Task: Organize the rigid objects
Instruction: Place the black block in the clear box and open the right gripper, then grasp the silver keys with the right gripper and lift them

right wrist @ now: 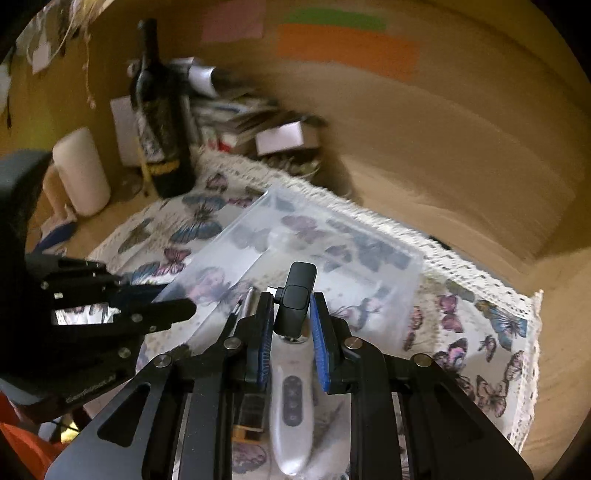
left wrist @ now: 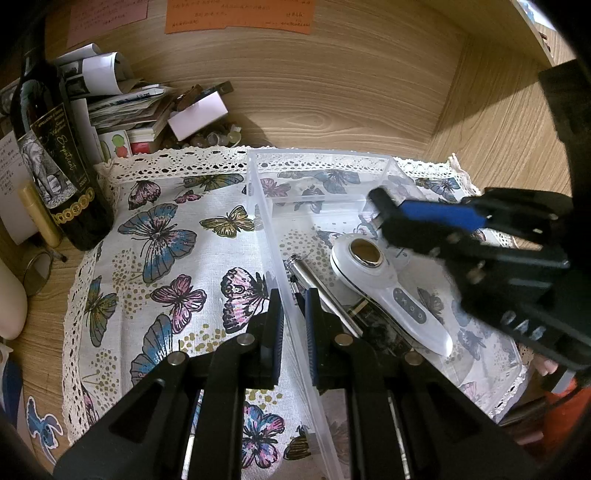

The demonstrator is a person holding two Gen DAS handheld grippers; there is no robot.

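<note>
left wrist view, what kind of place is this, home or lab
Most likely a home desk or shelf nook: a butterfly-print lace cloth covers the wood, a wine bottle stands beside stacked papers, and coloured notes are stuck on the wooden back wall.

Wooden desk (left wrist: 332,96), butterfly-print lace-edged cloth (left wrist: 177,236), dark wine bottle (left wrist: 55,155), paper pile (left wrist: 122,107), white cylinder (right wrist: 81,171)

Dark wine bottle (left wrist: 55,158) beside stacked papers (left wrist: 122,107), butterfly cloth (left wrist: 177,266), orange note (left wrist: 240,16) on wooden wall.

One clear bin (left wrist: 266,221), one wine bottle (left wrist: 55,158), two grippers (left wrist: 293,325).
</note>
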